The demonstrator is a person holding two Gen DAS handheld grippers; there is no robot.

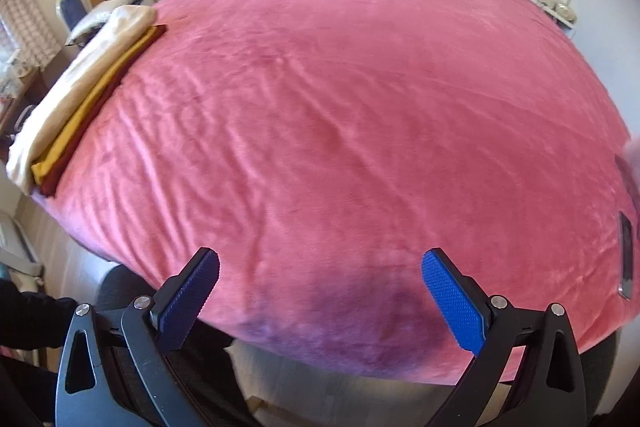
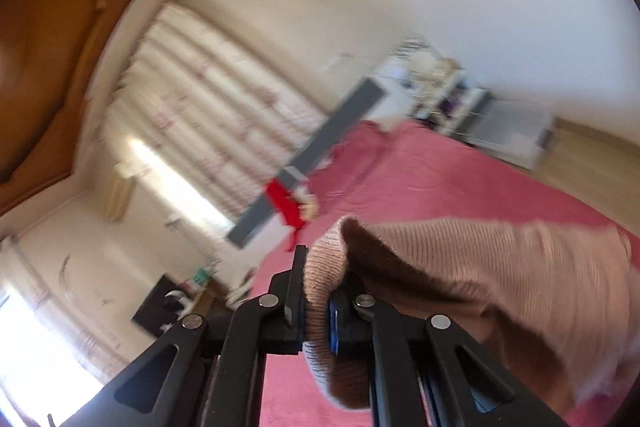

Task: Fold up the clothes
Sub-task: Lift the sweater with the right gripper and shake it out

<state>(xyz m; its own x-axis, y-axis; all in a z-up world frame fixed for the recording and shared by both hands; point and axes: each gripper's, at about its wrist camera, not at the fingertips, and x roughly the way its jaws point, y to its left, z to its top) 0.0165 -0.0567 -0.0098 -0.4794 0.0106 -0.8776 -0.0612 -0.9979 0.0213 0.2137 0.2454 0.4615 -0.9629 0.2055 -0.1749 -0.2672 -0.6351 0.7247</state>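
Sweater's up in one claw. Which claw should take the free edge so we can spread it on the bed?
Left. The left claw is open and empty above the pink bedspread. The right claw is shut on the tan knit sweater, so it probably should just hold.

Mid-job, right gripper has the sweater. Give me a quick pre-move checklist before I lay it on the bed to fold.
1. Right gripper clamped on pink-beige ribbed knit sweater: ok.
2. Left gripper open, empty: ok.
3. Pink plush bedspread bare in the middle: ok.
4. Folded cream, mustard and dark red stack off at the bed's left edge: ok.
5. Dark flat object near the right edge: not ok.
6. Sweater hanging free, untangled: cannot tell.
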